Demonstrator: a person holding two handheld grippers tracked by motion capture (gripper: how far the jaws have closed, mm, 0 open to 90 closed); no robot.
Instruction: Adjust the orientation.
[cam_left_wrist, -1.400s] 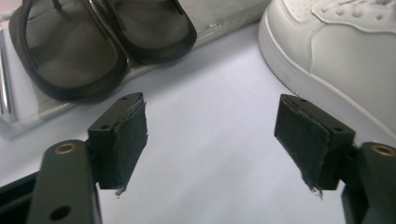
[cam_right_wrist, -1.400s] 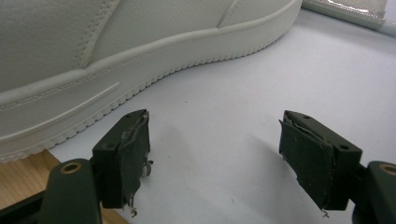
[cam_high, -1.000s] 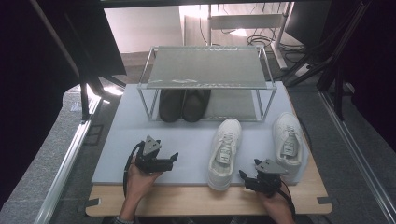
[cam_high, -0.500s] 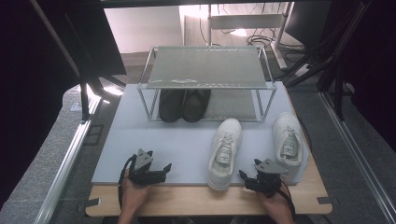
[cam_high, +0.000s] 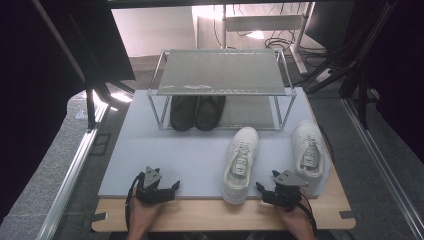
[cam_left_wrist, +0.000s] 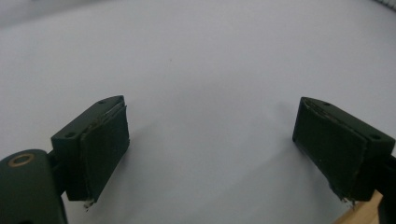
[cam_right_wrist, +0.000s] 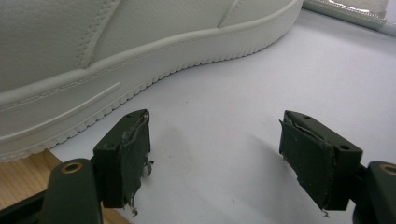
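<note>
Two white sneakers lie on the grey mat (cam_high: 175, 150): one (cam_high: 241, 157) near the middle, the other (cam_high: 308, 150) at the right. A pair of black shoes (cam_high: 196, 112) sits under the metal rack (cam_high: 220, 72). My left gripper (cam_high: 156, 184) rests at the mat's front edge, open, with only bare mat (cam_left_wrist: 196, 56) between its jaws (cam_left_wrist: 210, 149). My right gripper (cam_high: 280, 187) is low at the front, between the two sneakers. It is open (cam_right_wrist: 224, 158) with nothing in it, and a white sneaker's sole (cam_right_wrist: 116, 46) runs close on its left.
The rack's mesh top shelf is bare and spans the back of the mat. A strip of wooden tabletop (cam_high: 210, 215) shows in front of the mat. Dark stands and cables (cam_high: 350, 65) surround the table's back and sides.
My left gripper has drawn back toward the front edge and a little to the right. The right gripper and the shoes have stayed put.
</note>
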